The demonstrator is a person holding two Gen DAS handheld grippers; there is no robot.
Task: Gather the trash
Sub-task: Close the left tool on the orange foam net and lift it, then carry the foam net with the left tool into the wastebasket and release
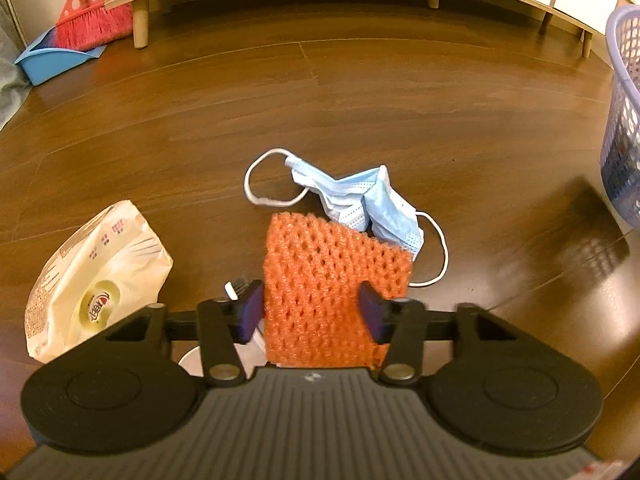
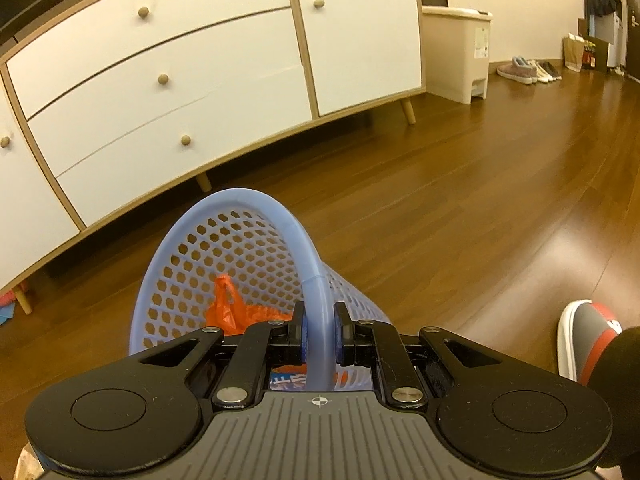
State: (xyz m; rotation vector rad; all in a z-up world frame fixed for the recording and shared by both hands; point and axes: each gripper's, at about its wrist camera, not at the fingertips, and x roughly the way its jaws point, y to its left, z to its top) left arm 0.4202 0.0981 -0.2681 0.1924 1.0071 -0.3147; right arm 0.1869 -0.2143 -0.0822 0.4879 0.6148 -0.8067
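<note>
An orange foam net [image 1: 320, 280] lies on the wood floor between the fingers of my left gripper [image 1: 311, 310], which stands open with a pad close to each side of it. Just beyond the net is a crumpled blue face mask [image 1: 360, 204] with white loops. A cream snack wrapper [image 1: 96, 280] lies to the left. My right gripper [image 2: 320, 336] is shut on the rim of a lavender mesh basket [image 2: 248, 208], which is tilted. Inside the basket are an orange plastic bag [image 2: 228, 308] and a blue printed wrapper [image 2: 284, 380]. The same basket [image 1: 624, 120] shows at the left view's right edge.
A white sideboard [image 2: 160, 80] on wooden legs runs along the back. A red broom [image 1: 92, 16] and blue dustpan [image 1: 48, 60] stand at the far left. A pedal bin [image 2: 456, 52] and shoes [image 2: 524, 70] are farther off. A person's slipper [image 2: 584, 340] is at the right.
</note>
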